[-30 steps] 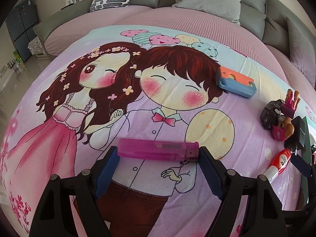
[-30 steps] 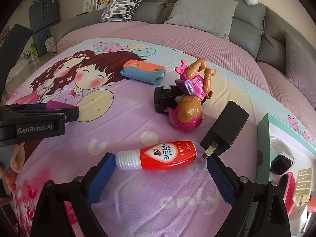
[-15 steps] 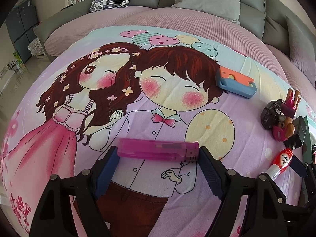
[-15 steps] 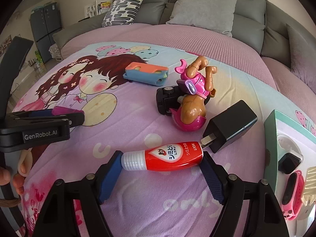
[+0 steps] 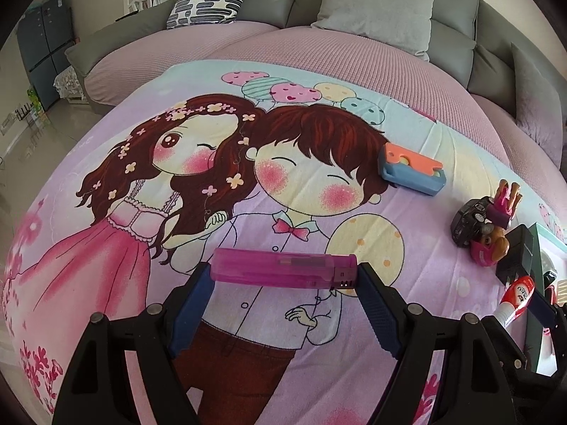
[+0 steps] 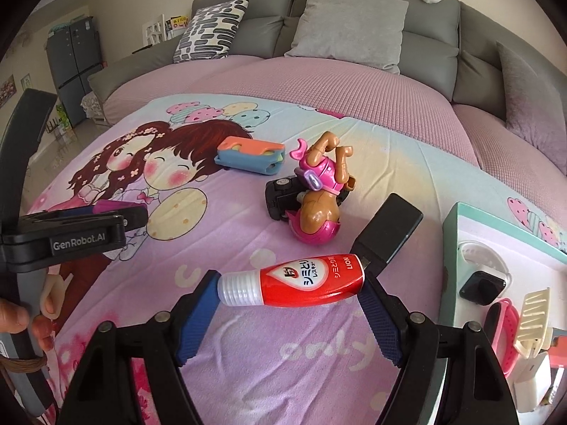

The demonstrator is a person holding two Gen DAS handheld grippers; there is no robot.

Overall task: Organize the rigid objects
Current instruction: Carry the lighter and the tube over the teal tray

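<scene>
Left gripper (image 5: pixel 285 278) clamps a pink lighter (image 5: pixel 283 269) endwise, above the blanket (image 5: pixel 407 258). Right gripper (image 6: pixel 290 292) clamps a red bottle (image 6: pixel 294 281) endwise, beside the black charger (image 6: pixel 388 228).

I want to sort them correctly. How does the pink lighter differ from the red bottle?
The lighter is see-through pink and slim; the bottle is solid red, fatter, with a white ribbed cap. The lighter has no readable label; the bottle carries printed text. Both lie sideways, each gripped end to end by a tool, left and right.

Translucent glossy plastic lighter (image 5: pixel 283 270), matt cloth blanket (image 5: pixel 407 318)
</scene>
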